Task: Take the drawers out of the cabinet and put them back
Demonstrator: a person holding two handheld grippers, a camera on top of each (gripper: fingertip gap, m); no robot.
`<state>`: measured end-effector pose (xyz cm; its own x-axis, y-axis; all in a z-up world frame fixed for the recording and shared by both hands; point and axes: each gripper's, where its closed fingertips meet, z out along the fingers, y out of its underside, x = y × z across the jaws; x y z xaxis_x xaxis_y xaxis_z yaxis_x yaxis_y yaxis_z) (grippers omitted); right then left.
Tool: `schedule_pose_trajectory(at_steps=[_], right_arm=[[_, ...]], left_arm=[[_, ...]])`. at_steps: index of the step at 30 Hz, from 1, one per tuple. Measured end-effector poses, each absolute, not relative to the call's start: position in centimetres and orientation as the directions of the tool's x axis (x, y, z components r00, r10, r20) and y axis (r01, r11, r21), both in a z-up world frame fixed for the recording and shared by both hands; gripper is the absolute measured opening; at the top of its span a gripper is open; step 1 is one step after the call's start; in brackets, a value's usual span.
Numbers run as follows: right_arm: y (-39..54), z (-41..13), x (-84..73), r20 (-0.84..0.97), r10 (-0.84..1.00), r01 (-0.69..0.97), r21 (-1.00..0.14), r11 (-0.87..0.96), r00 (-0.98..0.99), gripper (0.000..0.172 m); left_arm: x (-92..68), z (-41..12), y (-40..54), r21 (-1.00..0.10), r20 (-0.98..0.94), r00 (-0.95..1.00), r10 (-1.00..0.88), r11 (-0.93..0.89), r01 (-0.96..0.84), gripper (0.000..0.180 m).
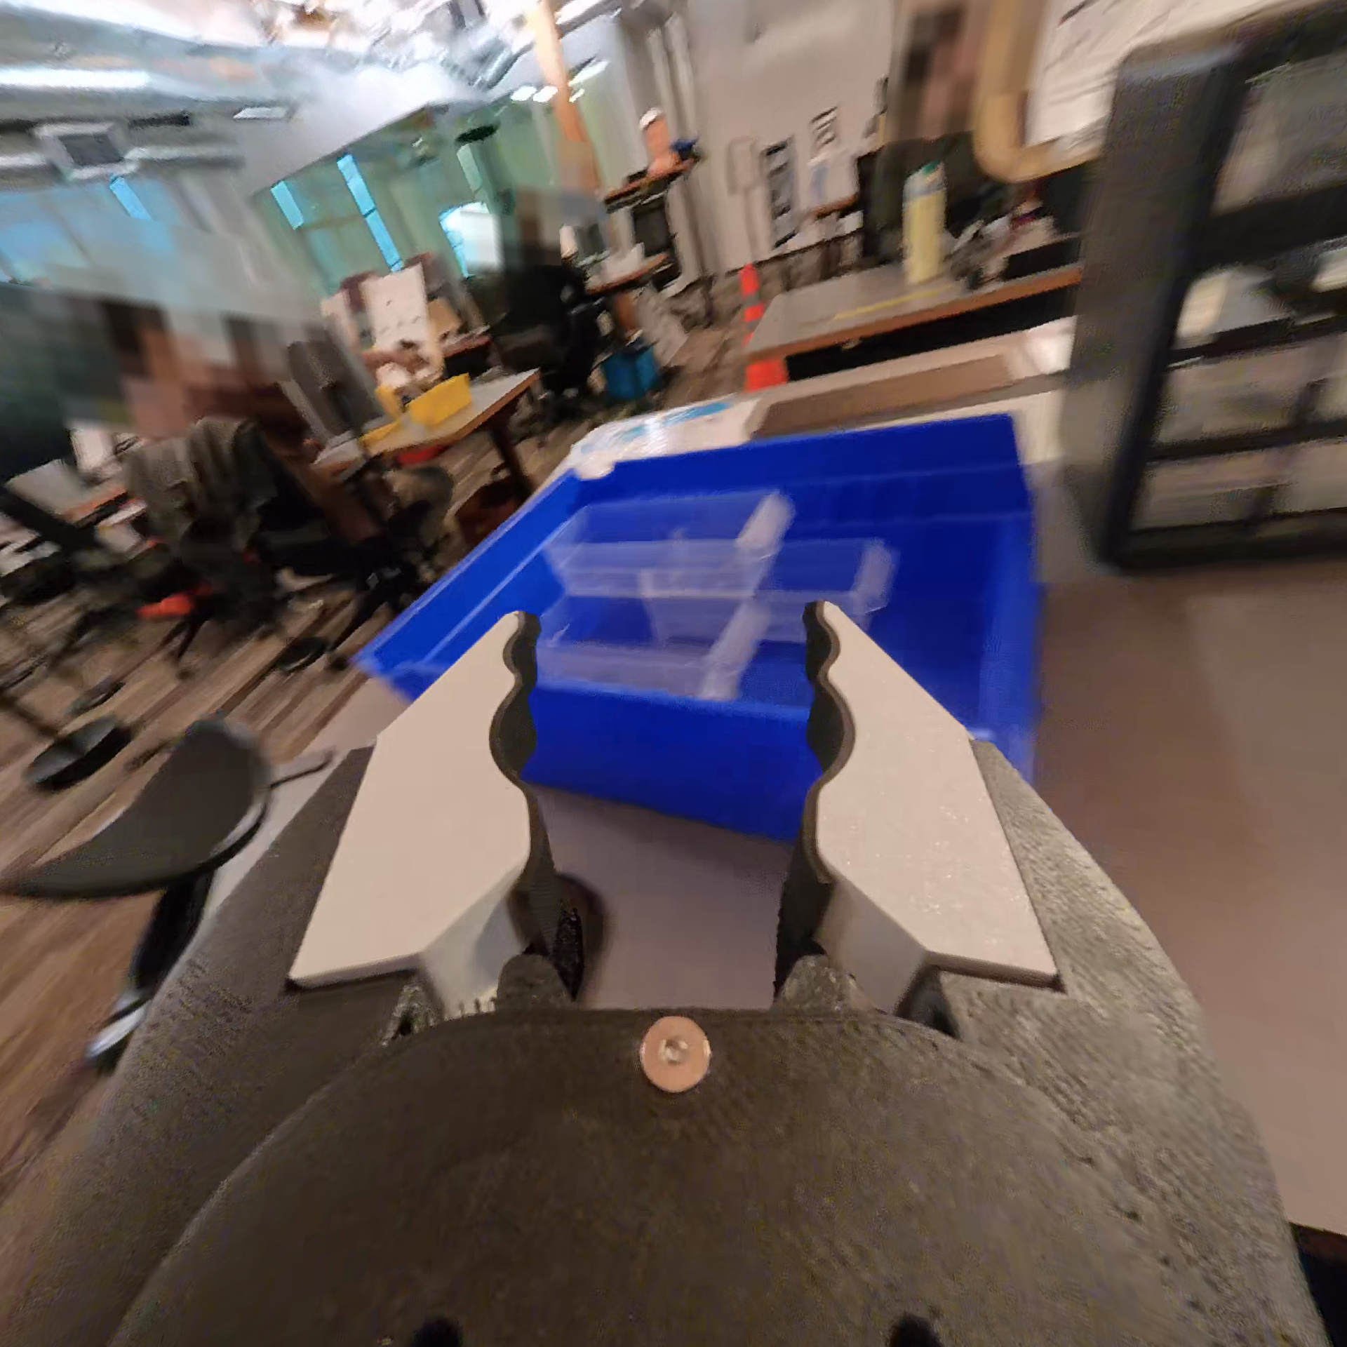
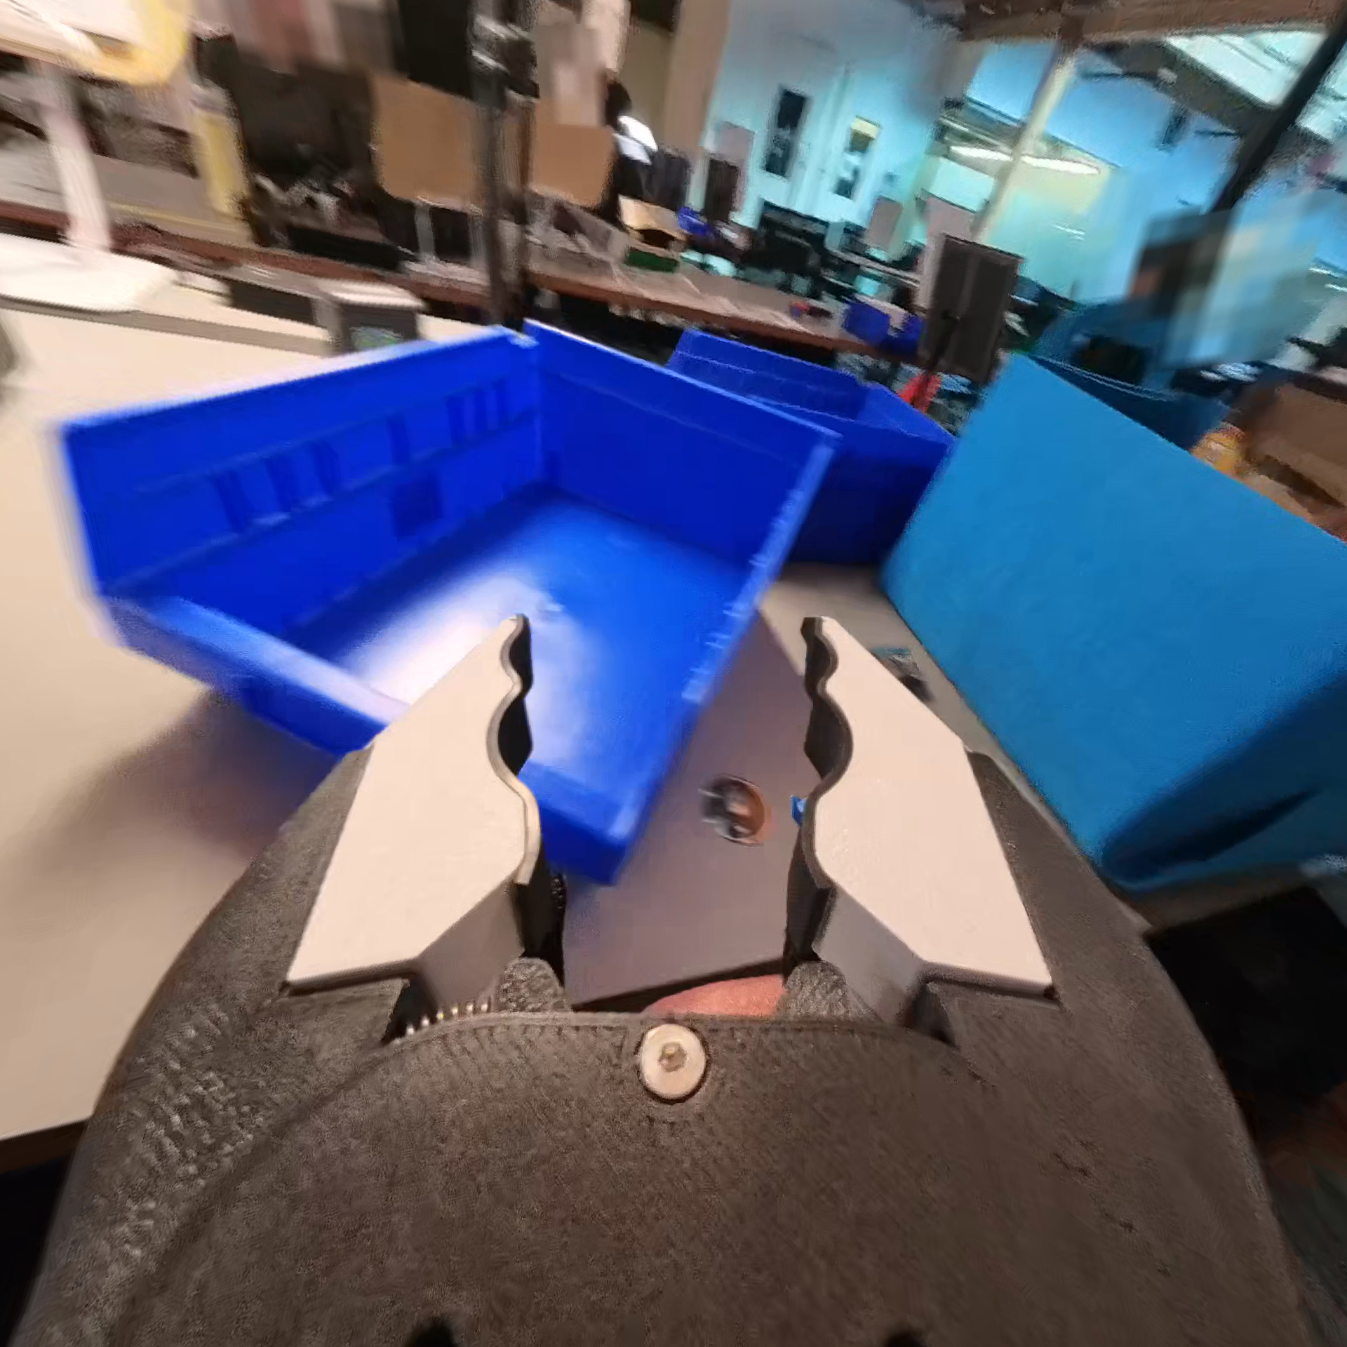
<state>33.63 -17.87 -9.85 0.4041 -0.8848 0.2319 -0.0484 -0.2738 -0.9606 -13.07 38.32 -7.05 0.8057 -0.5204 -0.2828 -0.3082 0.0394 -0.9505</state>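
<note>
In the left wrist view a blue bin (image 1: 656,751) stands on the table and holds several clear plastic drawers (image 1: 678,590) lying loosely across one another. My left gripper (image 1: 670,634) is open and empty, held above the table just short of that bin. At the right edge stands a black drawer cabinet (image 1: 1232,306), blurred. In the right wrist view my right gripper (image 2: 665,641) is open and empty above the near right corner of an empty blue bin (image 2: 408,525).
A second blue bin (image 2: 860,437) stands behind the empty one. A lighter blue box (image 2: 1137,619) stands to its right. A small round metal piece (image 2: 736,809) lies on the table. A black stool seat (image 1: 153,809) is off the table's left edge.
</note>
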Motion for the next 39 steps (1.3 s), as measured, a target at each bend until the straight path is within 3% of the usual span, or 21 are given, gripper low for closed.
schedule_pose_trajectory(at_steps=[5,7,8,10,14,19,23,29,32,35,39], right_arm=[[-6.0,-10.9,29.0,0.189,-0.719,-0.017,-0.963,-0.269,0.669,0.078],[-2.6,-11.1,28.8,0.198,-0.698,-0.003,-0.961,-0.275,0.689,0.078],[-1.6,-11.2,29.4,0.218,-0.709,0.005,-0.957,-0.289,0.671,0.079],[-0.6,-11.8,30.9,0.248,-0.740,-0.012,-0.945,-0.327,0.625,0.078],[-0.4,-12.9,32.4,0.224,-0.762,-0.067,-0.941,-0.331,0.608,0.065],[-3.0,-13.2,32.4,0.180,-0.769,-0.087,-0.952,-0.293,0.614,0.062],[-3.0,-13.2,31.5,0.143,-0.734,-0.094,-0.958,-0.272,0.663,0.059],[-1.2,-13.6,33.5,0.168,-0.759,-0.097,-0.952,-0.291,0.629,0.058],[-1.3,-13.2,34.0,0.171,-0.772,-0.079,-0.958,-0.275,0.613,0.029],[-1.8,-13.1,33.7,0.184,-0.759,-0.057,-0.959,-0.279,0.625,0.023],[-3.2,-12.9,33.0,0.200,-0.717,-0.015,-0.960,-0.281,0.668,0.021]], left_arm=[[-5.8,-9.5,35.0,-0.920,-0.336,0.696,-0.635,0.060,-0.388,0.076],[-5.8,-11.2,36.2,-0.886,-0.403,0.710,-0.578,0.052,-0.461,0.077],[-6.2,-11.7,36.8,-0.875,-0.427,0.717,-0.551,0.051,-0.482,0.086],[-7.2,-12.4,37.4,-0.876,-0.419,0.733,-0.537,0.026,-0.482,0.082],[-10.9,-12.8,38.6,-0.873,-0.425,0.767,-0.480,-0.006,-0.488,0.081],[-15.9,-11.2,40.0,-0.886,-0.413,0.832,-0.369,-0.048,-0.461,0.069],[-11.4,-8.3,37.3,-0.941,-0.309,0.802,-0.512,0.044,-0.334,0.069],[0.1,-10.3,38.1,-0.954,-0.228,0.700,-0.676,0.011,-0.300,0.070],[3.6,-12.3,40.8,-0.942,-0.231,0.706,-0.669,-0.027,-0.334,0.065],[3.6,-13.6,42.5,-0.926,-0.277,0.731,-0.624,-0.029,-0.376,0.050],[0.9,-13.6,42.6,-0.922,-0.311,0.744,-0.592,-0.002,-0.387,0.056]])
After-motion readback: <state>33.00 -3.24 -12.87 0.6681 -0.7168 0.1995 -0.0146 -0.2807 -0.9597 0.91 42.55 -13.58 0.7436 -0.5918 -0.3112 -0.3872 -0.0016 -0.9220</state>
